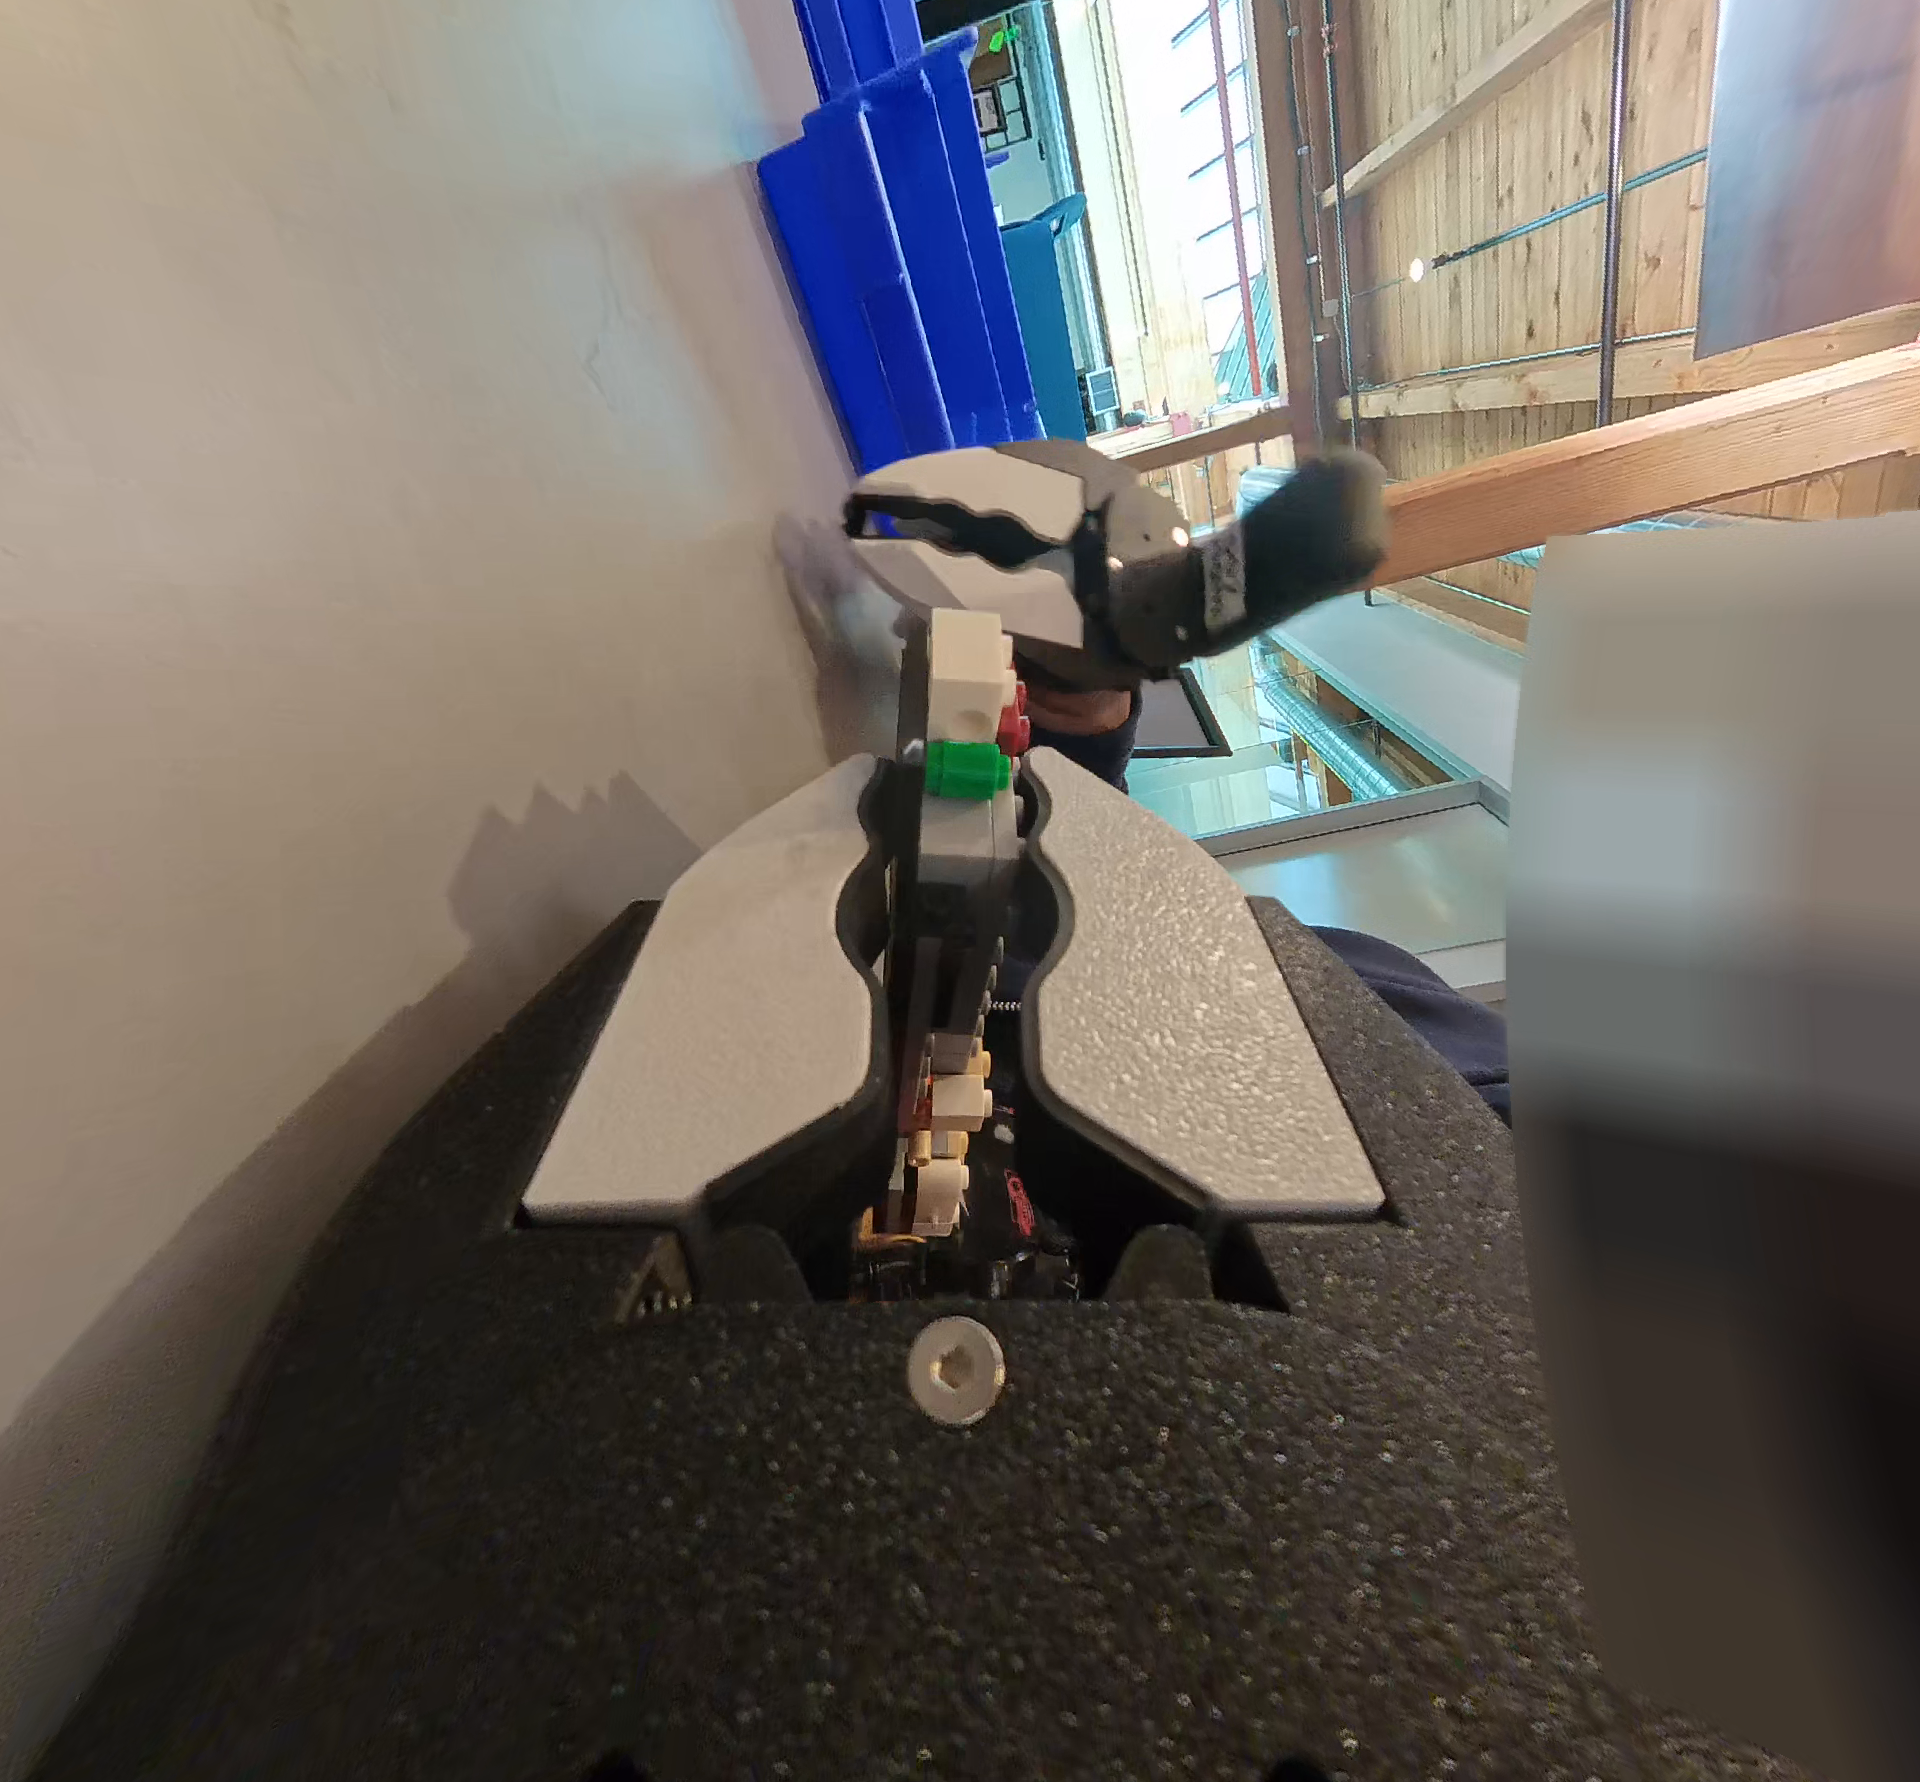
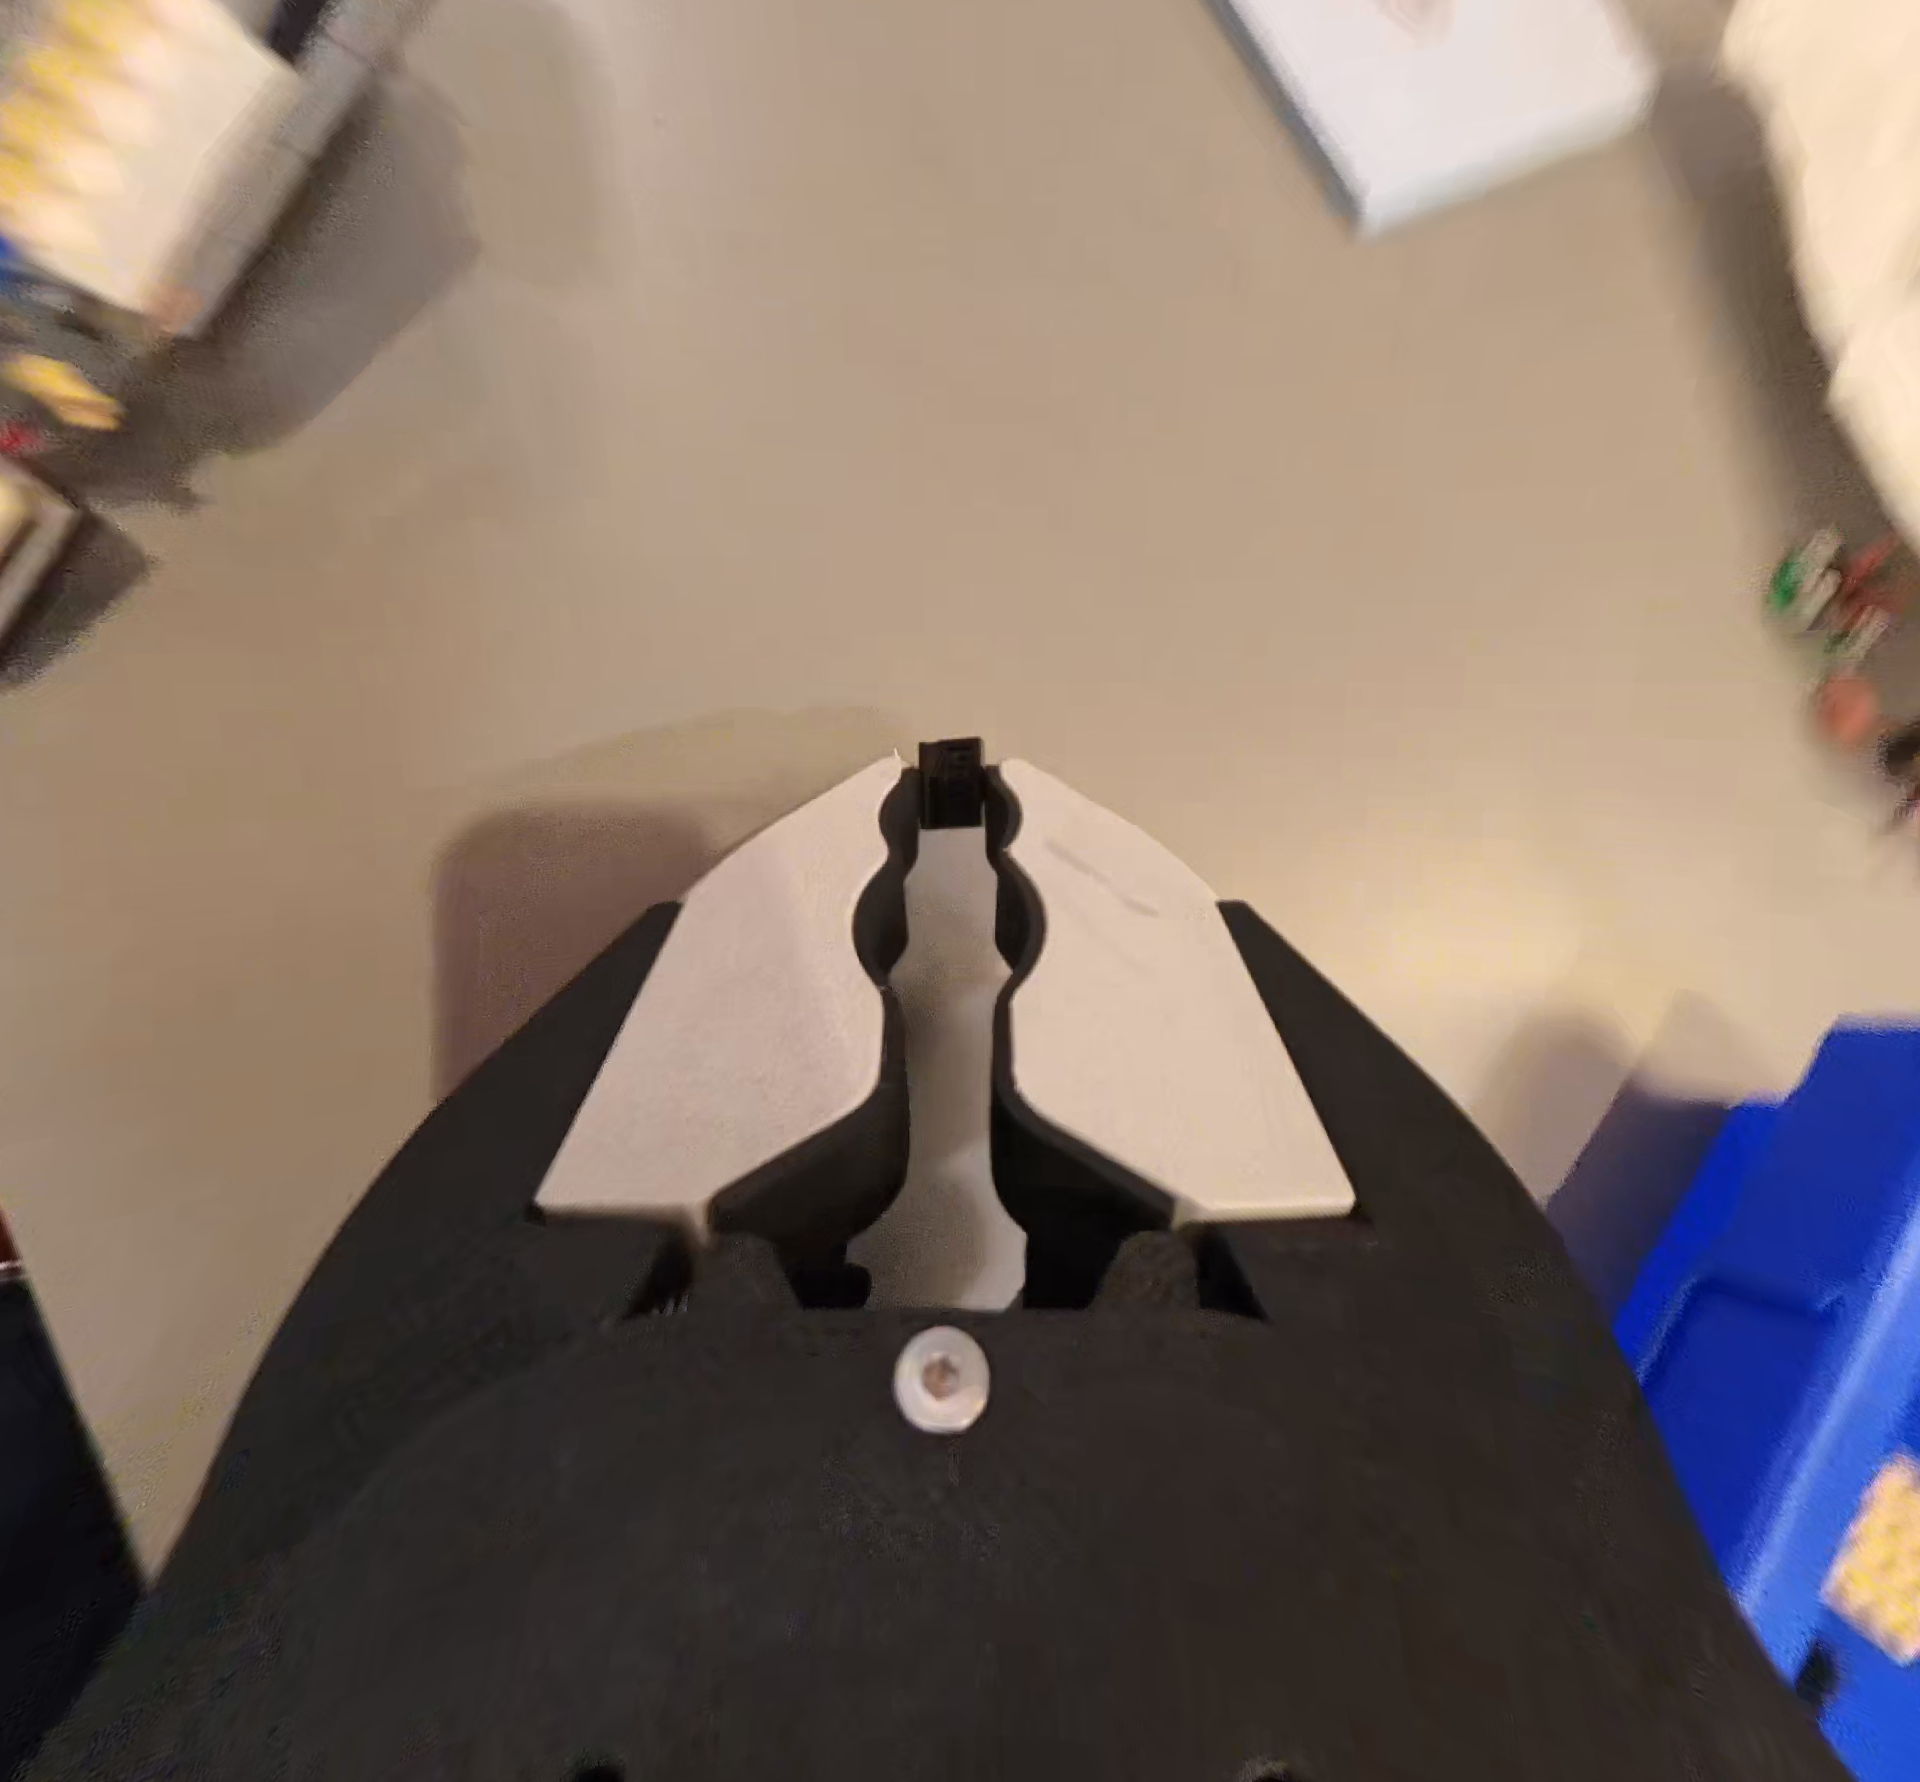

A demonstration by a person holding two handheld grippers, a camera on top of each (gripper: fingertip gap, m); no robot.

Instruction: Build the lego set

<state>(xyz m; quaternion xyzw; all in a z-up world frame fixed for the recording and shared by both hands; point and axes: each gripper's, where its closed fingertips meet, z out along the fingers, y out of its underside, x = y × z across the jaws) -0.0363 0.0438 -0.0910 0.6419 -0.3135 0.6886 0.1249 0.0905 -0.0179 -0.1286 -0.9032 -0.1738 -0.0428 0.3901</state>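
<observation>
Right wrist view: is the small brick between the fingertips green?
No. The right gripper is closed on a small black brick at its fingertips, above the bare beige table.

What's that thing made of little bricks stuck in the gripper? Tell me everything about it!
The brick model is a thin build of small plastic toy bricks on a dark flat plate. It stands on edge between the two grey fingers of the left gripper, which press it from both sides. A white brick pokes out past the fingertips, with a green round piece below it and dark red bits beside it. Grey bricks sit lower down, and tan and white ones deeper inside. The right gripper hovers just beyond its tip.
</observation>
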